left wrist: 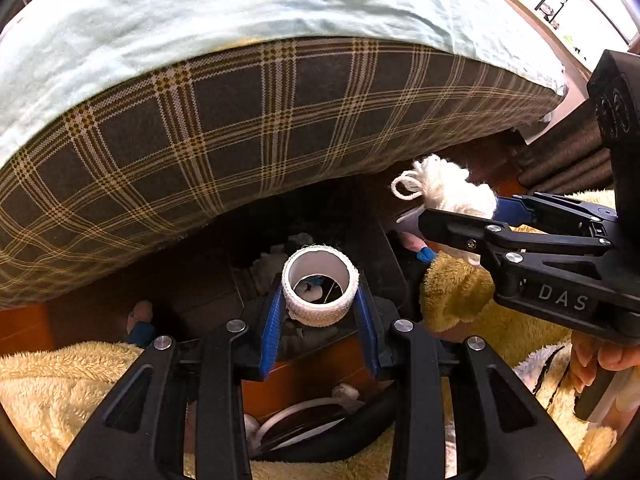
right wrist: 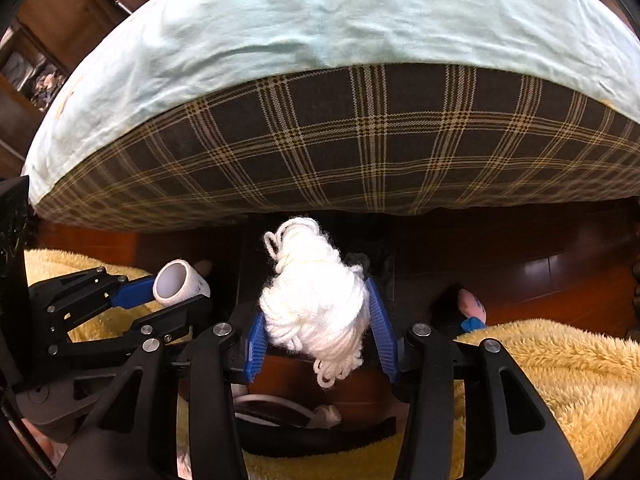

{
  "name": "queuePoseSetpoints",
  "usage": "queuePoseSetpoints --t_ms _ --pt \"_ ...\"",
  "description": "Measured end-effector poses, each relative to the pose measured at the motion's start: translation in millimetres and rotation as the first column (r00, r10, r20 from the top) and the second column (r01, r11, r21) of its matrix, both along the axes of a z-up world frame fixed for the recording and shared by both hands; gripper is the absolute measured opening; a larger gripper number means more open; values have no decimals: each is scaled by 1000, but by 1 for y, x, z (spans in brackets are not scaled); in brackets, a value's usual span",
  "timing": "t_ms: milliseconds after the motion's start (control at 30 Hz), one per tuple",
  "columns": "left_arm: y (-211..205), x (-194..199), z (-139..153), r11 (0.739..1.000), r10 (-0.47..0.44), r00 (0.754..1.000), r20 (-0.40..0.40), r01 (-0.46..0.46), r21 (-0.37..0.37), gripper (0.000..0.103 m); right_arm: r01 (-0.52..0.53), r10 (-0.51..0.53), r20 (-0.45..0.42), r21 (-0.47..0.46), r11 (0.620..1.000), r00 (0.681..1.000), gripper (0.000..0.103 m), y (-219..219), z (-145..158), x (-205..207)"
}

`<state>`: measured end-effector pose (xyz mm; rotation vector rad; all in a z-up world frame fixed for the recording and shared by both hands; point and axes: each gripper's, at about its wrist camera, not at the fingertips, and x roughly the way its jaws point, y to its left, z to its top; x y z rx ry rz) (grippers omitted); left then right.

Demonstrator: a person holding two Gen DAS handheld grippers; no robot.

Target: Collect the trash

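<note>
left gripper [left wrist: 320,300] clamped on a white tape roll [left wrist: 319,290], blue pads pressing both sides, roll's open end facing the camera. right gripper [right wrist: 316,320] clamped on a white yarn bundle [right wrist: 314,300], loose loops sticking out above and below the pads. both held side by side over a dark bin [left wrist: 368,240] on the wood floor [right wrist: 560,276], in front of a plaid-sided mattress [right wrist: 360,140] with a pale sheet [right wrist: 320,12]. yellow fleece [right wrist: 560,368] at both sides.
</note>
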<state>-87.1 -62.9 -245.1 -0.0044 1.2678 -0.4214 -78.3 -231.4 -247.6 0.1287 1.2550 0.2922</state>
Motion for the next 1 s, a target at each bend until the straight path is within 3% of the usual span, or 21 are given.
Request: queuePoseSetpoints --t_ms 233,500,667,767,867,1000 --pt "1 5 3 1000 -1 1000 -7 1 -11 36 11 -11 12 14 1000 1000 56 -6 5 10" --pt "6 8 24 1000 5 998 56 -5 11 63 38 -37 82 -2 999 996 65 -16 36 20" --pt "16 8 50 999 20 991 133 -24 27 80 67 -60 158 -39 997 986 87 -27 60 24" --pt "26 10 75 998 45 979 199 -51 25 90 85 -72 216 -48 995 974 100 -34 80 24" --pt "32 10 101 998 52 961 272 -63 29 95 97 -79 286 -48 994 955 100 -39 107 24" --pt "38 10 148 996 68 919 387 -86 30 95 131 -93 396 -71 989 914 100 -46 147 24"
